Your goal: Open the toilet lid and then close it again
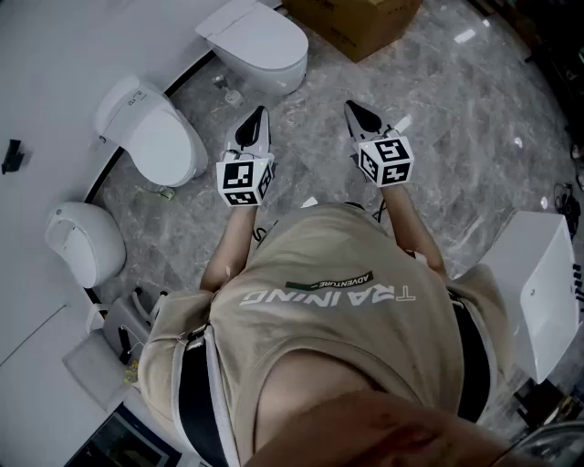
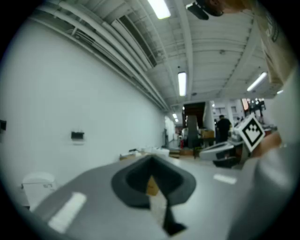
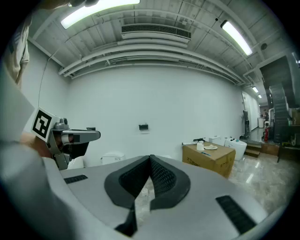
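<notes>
Toilet (image 1: 257, 41) just beyond left gripper (image 1: 261, 110)

Bright, even light; fisheye-warped edges

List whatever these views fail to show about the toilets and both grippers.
- Head view: cardboard box cut off by the top edge.
- Left gripper view: blurred; only one toilet shows past the left gripper.
- Right gripper view: another toilet mostly hidden behind the right gripper; wall box too small to identify.

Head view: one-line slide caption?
Person holds left gripper and right gripper, both shut and empty, over a marble floor, facing three toilets with lids down.
</notes>
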`<act>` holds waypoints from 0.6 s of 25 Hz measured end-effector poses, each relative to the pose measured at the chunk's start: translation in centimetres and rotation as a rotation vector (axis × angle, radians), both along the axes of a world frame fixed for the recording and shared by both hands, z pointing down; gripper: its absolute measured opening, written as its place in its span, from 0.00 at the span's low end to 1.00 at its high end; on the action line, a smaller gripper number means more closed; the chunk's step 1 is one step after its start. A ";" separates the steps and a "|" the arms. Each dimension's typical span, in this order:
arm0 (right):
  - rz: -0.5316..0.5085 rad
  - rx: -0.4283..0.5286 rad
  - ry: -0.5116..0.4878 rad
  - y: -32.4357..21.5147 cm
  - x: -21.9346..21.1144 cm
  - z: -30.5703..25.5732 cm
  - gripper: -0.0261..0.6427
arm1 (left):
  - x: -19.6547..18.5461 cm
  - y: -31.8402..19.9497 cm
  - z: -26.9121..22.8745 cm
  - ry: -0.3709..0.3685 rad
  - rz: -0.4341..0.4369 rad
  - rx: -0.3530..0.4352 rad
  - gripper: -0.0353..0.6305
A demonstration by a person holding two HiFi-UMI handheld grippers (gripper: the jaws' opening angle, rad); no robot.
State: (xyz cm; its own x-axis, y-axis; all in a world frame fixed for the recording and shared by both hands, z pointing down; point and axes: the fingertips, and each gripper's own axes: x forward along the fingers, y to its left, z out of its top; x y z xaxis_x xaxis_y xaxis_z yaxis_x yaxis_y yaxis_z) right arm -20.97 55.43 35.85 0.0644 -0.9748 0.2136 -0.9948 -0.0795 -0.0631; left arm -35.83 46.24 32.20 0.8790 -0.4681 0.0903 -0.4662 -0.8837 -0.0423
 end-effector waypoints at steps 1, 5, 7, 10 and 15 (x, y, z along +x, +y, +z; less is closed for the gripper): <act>0.000 -0.001 0.000 -0.5 -0.3 0.1 0.06 | -0.4 -0.6 0.3 -0.007 0.001 -0.005 0.06; 0.002 -0.010 0.005 -2.0 -1.6 0.8 0.06 | -2.1 -2.3 1.6 -0.034 0.010 -0.023 0.06; 0.002 -0.013 0.008 -2.7 -1.9 0.9 0.06 | -2.3 -3.0 2.1 -0.041 0.019 -0.020 0.06; -0.003 -0.015 0.000 -3.3 -1.9 0.8 0.06 | -2.0 -3.8 2.1 -0.030 0.025 -0.025 0.06; 0.004 -0.050 -0.012 -3.6 0.3 1.9 0.06 | 0.9 -4.4 2.8 -0.027 0.031 -0.053 0.06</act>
